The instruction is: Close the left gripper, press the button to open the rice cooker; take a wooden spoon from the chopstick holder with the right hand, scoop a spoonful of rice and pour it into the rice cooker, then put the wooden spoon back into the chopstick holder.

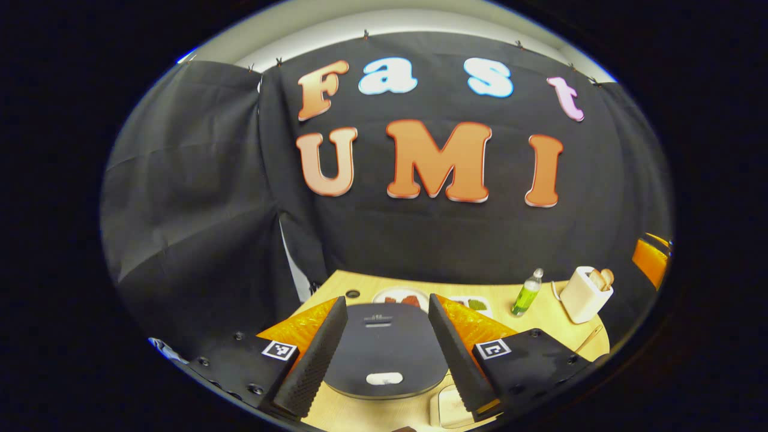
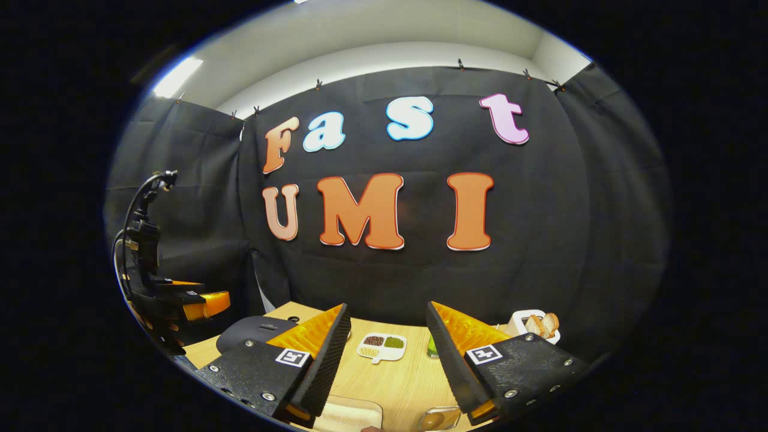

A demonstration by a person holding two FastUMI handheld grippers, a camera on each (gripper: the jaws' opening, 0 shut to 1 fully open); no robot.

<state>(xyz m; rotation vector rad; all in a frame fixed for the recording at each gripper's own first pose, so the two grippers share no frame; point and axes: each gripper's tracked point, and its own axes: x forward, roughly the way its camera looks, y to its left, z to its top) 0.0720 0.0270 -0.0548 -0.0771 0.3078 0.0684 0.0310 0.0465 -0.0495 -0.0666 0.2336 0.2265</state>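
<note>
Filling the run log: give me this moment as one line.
stage: start | left tongs: open, above dark grey rice cooker, lid shut | right tongs: open, empty

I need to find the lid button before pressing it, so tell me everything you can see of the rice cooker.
The rice cooker is a dark grey, smooth, rounded appliance, plastic by its look, standing on the wooden table with its lid shut. A pale oval button sits near the lid's front edge and a small slot near the back. In the left gripper view it lies between the open fingers of the left gripper, which hovers above it without touching.
</note>
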